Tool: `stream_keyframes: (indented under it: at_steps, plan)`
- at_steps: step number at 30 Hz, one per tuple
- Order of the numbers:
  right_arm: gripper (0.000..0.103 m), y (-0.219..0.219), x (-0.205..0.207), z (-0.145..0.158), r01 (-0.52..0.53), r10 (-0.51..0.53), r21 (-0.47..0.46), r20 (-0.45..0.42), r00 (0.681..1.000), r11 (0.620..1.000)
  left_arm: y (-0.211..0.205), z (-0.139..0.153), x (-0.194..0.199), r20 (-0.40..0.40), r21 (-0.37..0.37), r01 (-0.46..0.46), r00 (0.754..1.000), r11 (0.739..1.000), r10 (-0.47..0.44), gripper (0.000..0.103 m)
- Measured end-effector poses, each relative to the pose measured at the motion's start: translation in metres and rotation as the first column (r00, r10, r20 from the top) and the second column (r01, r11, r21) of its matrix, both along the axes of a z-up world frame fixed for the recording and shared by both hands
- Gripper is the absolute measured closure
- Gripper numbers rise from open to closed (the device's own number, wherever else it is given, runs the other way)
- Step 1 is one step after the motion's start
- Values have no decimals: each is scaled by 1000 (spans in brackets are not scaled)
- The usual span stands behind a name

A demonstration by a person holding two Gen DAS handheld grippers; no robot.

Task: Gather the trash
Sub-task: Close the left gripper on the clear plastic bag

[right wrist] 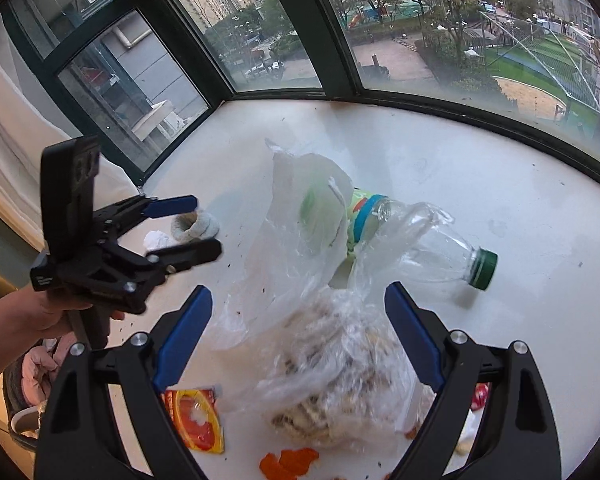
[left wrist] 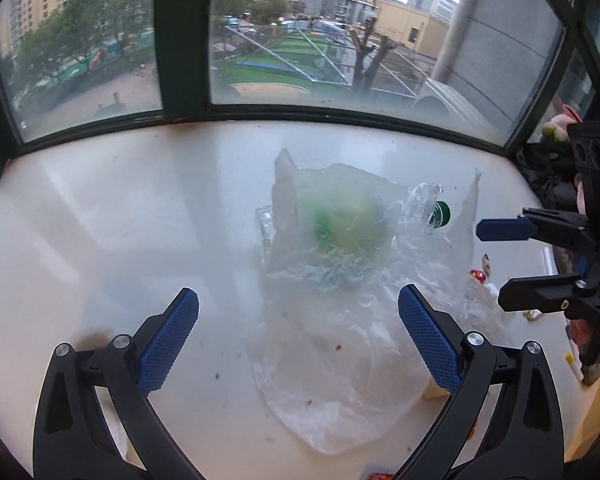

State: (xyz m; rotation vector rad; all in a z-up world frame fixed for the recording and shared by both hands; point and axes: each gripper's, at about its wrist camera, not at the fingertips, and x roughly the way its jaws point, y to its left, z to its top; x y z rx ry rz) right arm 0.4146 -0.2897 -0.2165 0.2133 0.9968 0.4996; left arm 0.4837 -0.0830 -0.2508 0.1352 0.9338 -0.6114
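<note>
A translucent plastic bag lies on the white windowsill. An empty clear bottle with a green cap lies half inside the bag; in the left wrist view its cap pokes out. A clear bag of food scraps lies in front. My left gripper is open above the bag's near part and holds nothing; it also shows in the right wrist view. My right gripper is open over the scraps bag; it also shows in the left wrist view.
A red-orange wrapper and orange peel lie at the front edge. A crumpled tissue and a grey sock-like roll lie left. Small trash bits lie right of the bag. Dark window frames bound the sill.
</note>
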Motion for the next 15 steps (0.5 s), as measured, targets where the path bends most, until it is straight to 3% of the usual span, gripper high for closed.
stream_keyframes:
  at_steps: [4,7,10,12,15]
  plan:
    - [18,2,8,-11,-4,5,35,-19,1000,999,-4,-21,19,-33,-20,45,998,999,-45,6]
    - [19,3,6,-16,-8,10,52,-26,1000,999,4,-37,31,-89,-82,42,995,996,-50,6]
    - [33,8,5,-19,-16,18,59,-28,999,998,7,-45,34,-121,-134,52,990,990,-68,6]
    - [49,9,6,-21,-17,18,48,-32,999,999,8,-50,37,-151,-161,57,985,985,-82,6]
    - [51,9,9,-27,-6,8,48,-54,998,999,6,-60,40,-197,-180,62,976,982,-98,9]
